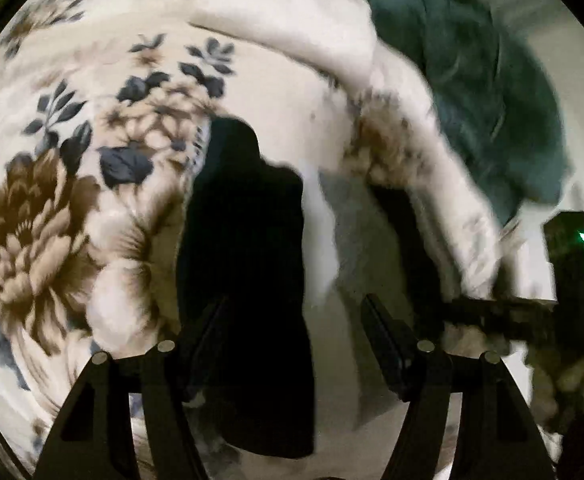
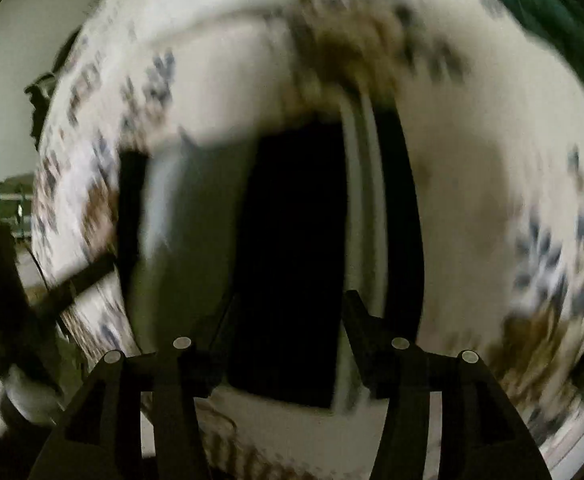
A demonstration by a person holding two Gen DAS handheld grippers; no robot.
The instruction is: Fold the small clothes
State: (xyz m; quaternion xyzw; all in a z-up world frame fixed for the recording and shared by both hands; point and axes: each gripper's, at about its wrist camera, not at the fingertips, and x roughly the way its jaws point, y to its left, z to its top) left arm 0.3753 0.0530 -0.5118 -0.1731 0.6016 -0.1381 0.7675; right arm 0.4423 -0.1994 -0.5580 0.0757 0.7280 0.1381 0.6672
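Note:
A small black-and-white garment [image 1: 252, 264] lies on the floral bedspread [image 1: 52, 208], its black part dark and its white part [image 1: 348, 240] to the right. My left gripper [image 1: 294, 312] is open just above it, fingers either side of the cloth. In the right wrist view the same garment [image 2: 292, 264] shows as a black panel with a white panel [image 2: 188, 240] to its left. My right gripper [image 2: 290, 308] is open over it. The right gripper also shows in the left wrist view [image 1: 532, 312] at the right. Both views are motion-blurred.
A dark green cloth [image 1: 472, 92] lies bunched at the far right of the bed and shows in the right wrist view [image 2: 564, 12]. The bed edge and a pale wall [image 2: 12, 60] are at the left of the right wrist view.

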